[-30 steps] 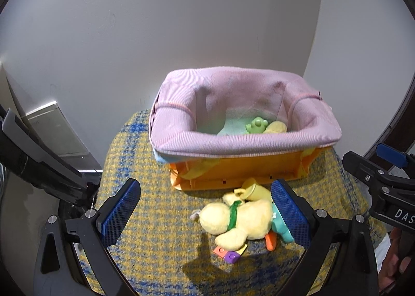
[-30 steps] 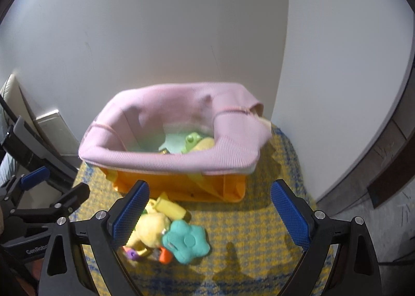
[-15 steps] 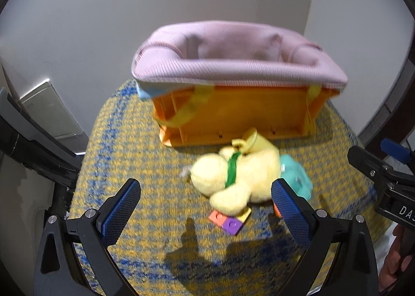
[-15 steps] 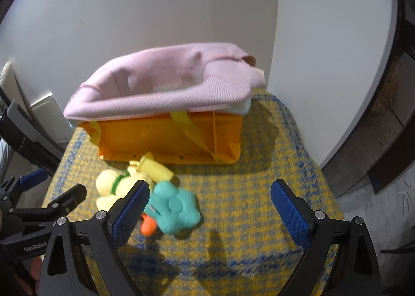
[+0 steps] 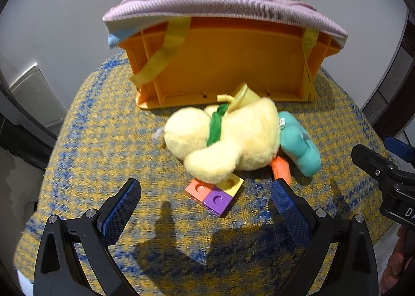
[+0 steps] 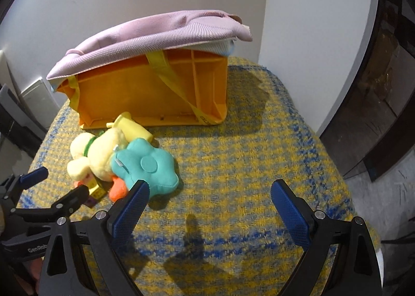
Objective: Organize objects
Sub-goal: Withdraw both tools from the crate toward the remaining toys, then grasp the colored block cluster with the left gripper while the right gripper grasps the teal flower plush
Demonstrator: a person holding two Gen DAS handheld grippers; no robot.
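A pale yellow plush duck (image 5: 228,137) with a green neck band lies on its side on the yellow-and-blue checked cloth (image 5: 103,140). A teal flower-shaped plush (image 5: 298,145) leans on its right side, and coloured blocks (image 5: 215,192) peek out from under it. Behind stands an orange crate (image 5: 223,62) lined with pink fabric (image 5: 223,7). My left gripper (image 5: 205,207) is open, low over the cloth just in front of the blocks. My right gripper (image 6: 207,210) is open too, right of the teal plush (image 6: 147,166) and the duck (image 6: 96,155), with nothing between its fingers.
A yellow cup-like toy (image 5: 243,96) lies between the duck and the crate (image 6: 145,93). White walls close in behind. The cloth-covered seat drops off at its right edge (image 6: 342,187). The right gripper's body (image 5: 384,174) shows at the left wrist view's right edge.
Both grippers have come down and forward toward the toys. The crate's inside has dropped out of sight. The duck now looms much larger between the left fingers.
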